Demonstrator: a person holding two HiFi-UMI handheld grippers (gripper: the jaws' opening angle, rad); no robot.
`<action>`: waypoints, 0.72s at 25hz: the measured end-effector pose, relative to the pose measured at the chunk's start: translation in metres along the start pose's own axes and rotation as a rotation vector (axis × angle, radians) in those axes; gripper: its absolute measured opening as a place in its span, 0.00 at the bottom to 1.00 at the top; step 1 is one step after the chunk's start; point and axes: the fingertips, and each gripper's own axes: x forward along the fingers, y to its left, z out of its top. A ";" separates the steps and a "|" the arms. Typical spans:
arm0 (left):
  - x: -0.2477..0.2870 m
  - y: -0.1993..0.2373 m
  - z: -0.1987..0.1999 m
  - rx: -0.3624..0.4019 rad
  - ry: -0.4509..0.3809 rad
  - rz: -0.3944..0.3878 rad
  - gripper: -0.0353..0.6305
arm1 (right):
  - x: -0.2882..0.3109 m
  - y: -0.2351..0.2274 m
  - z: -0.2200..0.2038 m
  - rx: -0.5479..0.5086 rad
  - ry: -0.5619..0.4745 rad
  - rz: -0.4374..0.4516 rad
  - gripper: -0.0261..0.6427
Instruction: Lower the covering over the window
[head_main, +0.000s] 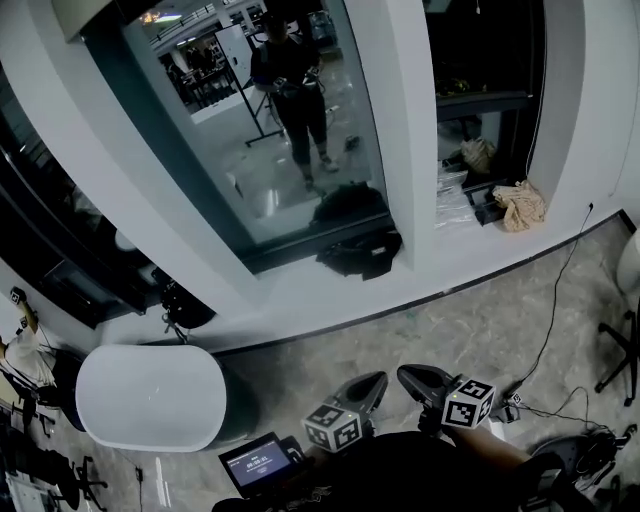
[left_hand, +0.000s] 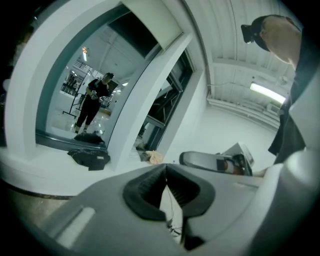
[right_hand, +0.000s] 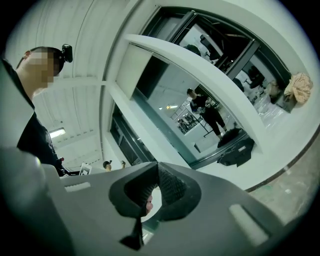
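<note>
Well short of the window (head_main: 270, 150), left gripper (left_hand: 166, 187) and right gripper (right_hand: 155, 192) had jaws pressed together, empty; the raised blind (left_hand: 152, 22) looked light, flexible, best taken by its bottom edge

Pale covering (right_hand: 133, 66), raised, hanging short at the top; tall window (head_main: 255, 150), mostly uncovered, reflective

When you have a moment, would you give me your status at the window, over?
Left tongs shut, empty. Right tongs shut, empty. Blind up at top, untouched. Black bag on sill beneath it.
</note>
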 end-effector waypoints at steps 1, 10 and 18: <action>0.007 0.013 0.009 -0.001 -0.002 -0.014 0.06 | 0.011 -0.008 0.008 -0.003 -0.012 -0.017 0.05; 0.036 0.112 0.080 0.005 0.036 -0.134 0.06 | 0.121 -0.052 0.067 -0.038 -0.101 -0.139 0.08; 0.051 0.181 0.098 -0.072 0.060 -0.127 0.06 | 0.174 -0.086 0.087 -0.001 -0.124 -0.201 0.11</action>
